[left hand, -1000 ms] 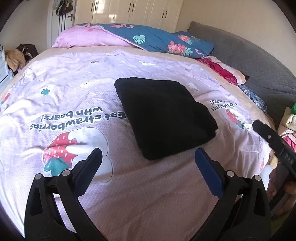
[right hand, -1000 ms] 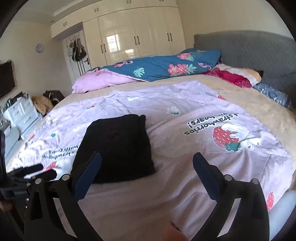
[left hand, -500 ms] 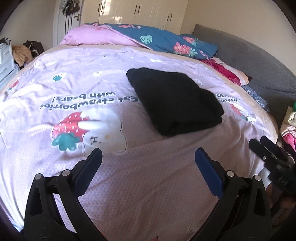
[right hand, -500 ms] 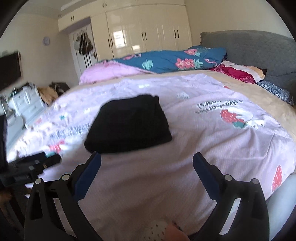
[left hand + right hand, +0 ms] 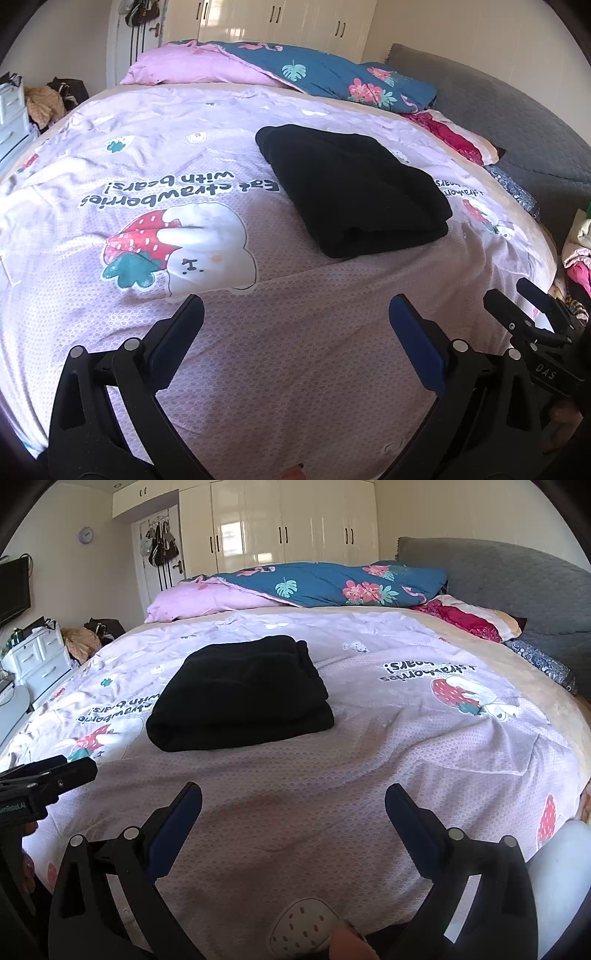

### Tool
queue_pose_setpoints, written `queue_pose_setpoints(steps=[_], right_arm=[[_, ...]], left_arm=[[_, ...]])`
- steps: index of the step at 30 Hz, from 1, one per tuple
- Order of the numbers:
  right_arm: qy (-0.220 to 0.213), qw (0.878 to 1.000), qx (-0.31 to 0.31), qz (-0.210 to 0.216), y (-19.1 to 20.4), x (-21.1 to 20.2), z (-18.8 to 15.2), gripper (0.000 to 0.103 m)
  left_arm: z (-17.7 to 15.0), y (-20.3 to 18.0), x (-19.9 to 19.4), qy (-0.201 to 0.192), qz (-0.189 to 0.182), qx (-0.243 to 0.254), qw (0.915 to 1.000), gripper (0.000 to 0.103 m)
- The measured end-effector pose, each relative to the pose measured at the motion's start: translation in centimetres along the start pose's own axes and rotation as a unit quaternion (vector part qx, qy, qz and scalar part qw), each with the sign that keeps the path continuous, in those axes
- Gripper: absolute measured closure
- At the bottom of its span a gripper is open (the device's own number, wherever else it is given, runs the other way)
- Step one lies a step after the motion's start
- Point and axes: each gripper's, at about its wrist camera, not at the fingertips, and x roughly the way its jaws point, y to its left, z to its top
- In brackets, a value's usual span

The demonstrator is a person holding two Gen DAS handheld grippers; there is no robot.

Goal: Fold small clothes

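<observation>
Over that last second both the left gripper [image 5: 295, 325] and right gripper [image 5: 293, 806] pulled back toward the near edge of the bed, so the folded black garment [image 5: 351, 192] ended up farther off, and the right one sank lower at the left view's right edge.

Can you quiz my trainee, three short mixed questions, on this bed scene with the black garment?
1. True or false: the black garment lies folded on the pink bedspread.
2. What does the left gripper hold? A) the garment B) nothing C) a pillow
3. Fill in: the right gripper has its fingers spread ____.

Key: 1 true. 2 B, it is open and short of the garment. 3 open, with only bedspread between them.
</observation>
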Motion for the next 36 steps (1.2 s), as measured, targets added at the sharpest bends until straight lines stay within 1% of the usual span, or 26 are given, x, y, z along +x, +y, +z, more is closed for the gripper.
queue_pose_setpoints(steps=[9,18,25,36], right_arm=[[0.003,1.000,0.005,-0.003,-0.34,0.07,0.06,0.004],[0.004,1.000,0.005,-0.004,-0.37,0.10,0.04,0.004],[0.005,1.000,0.006,-0.005,-0.36,0.11,0.01,0.004],[0.009,1.000,0.009,-0.004,-0.43,0.28,-0.10,0.004]], left_arm=[[-0.08,0.18,0.12,0.003,0.011,0.002,0.9999,0.009],[0.01,0.37,0.19,0.005,0.011,-0.002,0.9999,0.009],[0.03,0.28,-0.04,-0.001,0.010,0.003,0.9999,0.009],[-0.03,0.30,0.12,0.004,0.013,0.002,0.9999,0.009]])
